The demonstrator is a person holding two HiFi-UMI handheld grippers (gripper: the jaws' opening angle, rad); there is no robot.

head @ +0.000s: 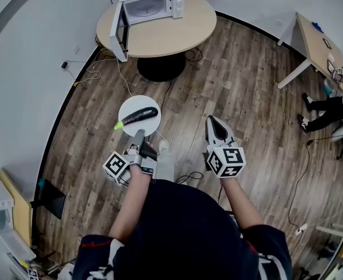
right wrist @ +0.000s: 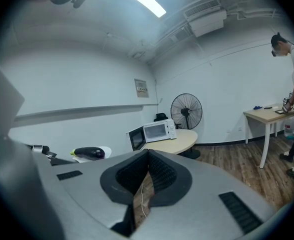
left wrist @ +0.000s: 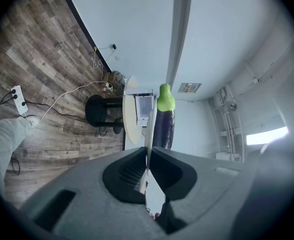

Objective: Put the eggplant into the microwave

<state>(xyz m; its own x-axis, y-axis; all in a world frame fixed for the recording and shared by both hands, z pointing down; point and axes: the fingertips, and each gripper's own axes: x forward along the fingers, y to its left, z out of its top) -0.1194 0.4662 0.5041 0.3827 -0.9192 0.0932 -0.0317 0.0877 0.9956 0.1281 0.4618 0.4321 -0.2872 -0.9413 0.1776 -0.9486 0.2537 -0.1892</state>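
Clamping the plate (head: pixel 129 105) rim, the left tool (head: pixel 140 136) holds the eggplant (head: pixel 139 115) just beyond its tips; the left gripper view shows this plate edge-on only. The right tool (right wrist: pixel 148 153) is clenched, empty, with the microwave (right wrist: pixel 157 131) far ahead.

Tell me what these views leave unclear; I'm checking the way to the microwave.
Head view: microwave cavity too small to tell if empty.
Left gripper view: eggplant lower end hidden behind left gripper; plate edge-on, face unseen.
Right gripper view: plate partly hidden behind right gripper.
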